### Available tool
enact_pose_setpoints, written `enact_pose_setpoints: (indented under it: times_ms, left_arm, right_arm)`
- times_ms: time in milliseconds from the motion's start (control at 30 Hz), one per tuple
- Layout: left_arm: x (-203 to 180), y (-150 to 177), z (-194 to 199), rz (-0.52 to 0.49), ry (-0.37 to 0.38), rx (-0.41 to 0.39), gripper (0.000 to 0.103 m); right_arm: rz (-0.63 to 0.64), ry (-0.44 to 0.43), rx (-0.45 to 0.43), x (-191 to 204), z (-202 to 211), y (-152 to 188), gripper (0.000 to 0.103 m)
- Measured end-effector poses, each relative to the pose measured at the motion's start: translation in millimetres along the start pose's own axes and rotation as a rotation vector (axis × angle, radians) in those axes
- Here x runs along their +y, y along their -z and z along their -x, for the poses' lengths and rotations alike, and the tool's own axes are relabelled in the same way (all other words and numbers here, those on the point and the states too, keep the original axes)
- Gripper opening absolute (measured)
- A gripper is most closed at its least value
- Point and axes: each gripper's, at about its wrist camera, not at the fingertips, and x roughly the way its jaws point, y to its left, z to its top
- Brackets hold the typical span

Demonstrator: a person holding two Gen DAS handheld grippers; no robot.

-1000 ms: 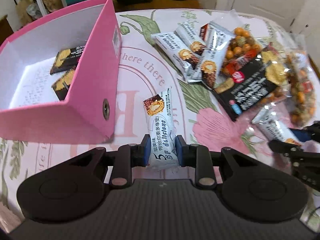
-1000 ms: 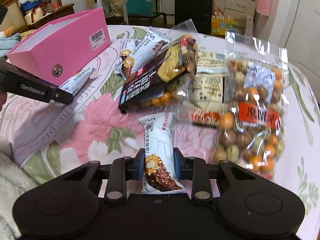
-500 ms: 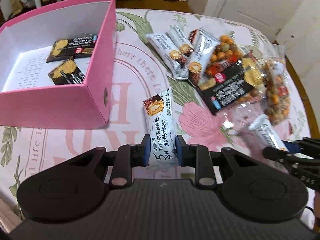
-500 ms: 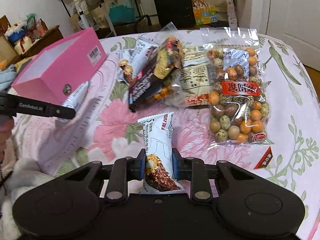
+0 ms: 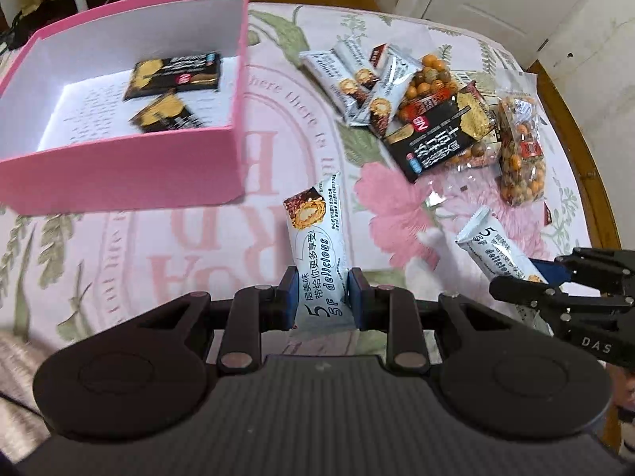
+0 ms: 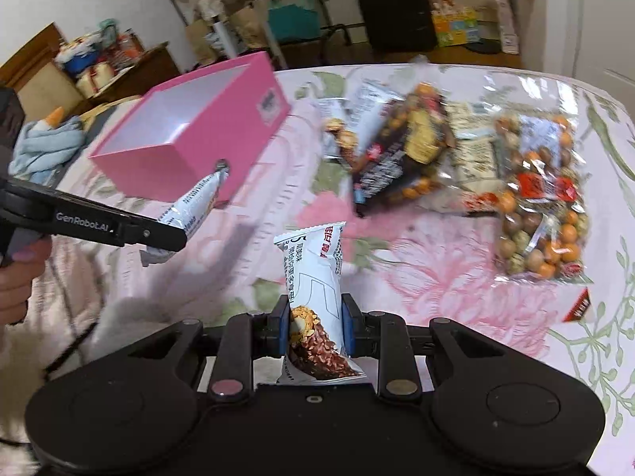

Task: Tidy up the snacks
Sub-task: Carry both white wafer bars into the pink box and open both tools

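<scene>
My left gripper is shut on a white snack bar, held in the air to the right of the pink box. Two dark snack packs lie inside that box. My right gripper is shut on a second white snack bar, lifted above the flowered tablecloth. In the right wrist view the left gripper shows at the left with its bar in front of the pink box. In the left wrist view the right gripper enters at the right with its bar.
More white bars, a black snack bag and clear bags of coated nuts lie in a heap at the far right of the table. A big nut bag lies right of the right gripper. The table edge curves at right.
Both grippers have risen with their bars, so the table looks farther away. The left one has moved toward the pink box, whose inside is in fuller view now.
</scene>
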Motion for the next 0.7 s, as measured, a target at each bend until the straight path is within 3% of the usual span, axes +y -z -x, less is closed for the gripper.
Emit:
enact_pose_setpoints:
  times_ms: [267,500,700]
  left_arm:
    - [24.1,0.2,42.9,0.001,-0.026,0.023,0.025]
    - [40.9,-16.3,76.3,-0.011,-0.052,-0.045,0.025]
    - [73.3,-45.1,88.0,0.053,-0.075,-0.111,0.025]
  right_arm:
    - [0.082,-0.092,-0.01,44.0,10.3,-25.0,0.03]
    - [0.152,-0.167,-0.036,90.5,3.3,-66.6,0.03]
    - [0.223,-0.193,-0.073,120.3,-18.3,-114.6,0.03]
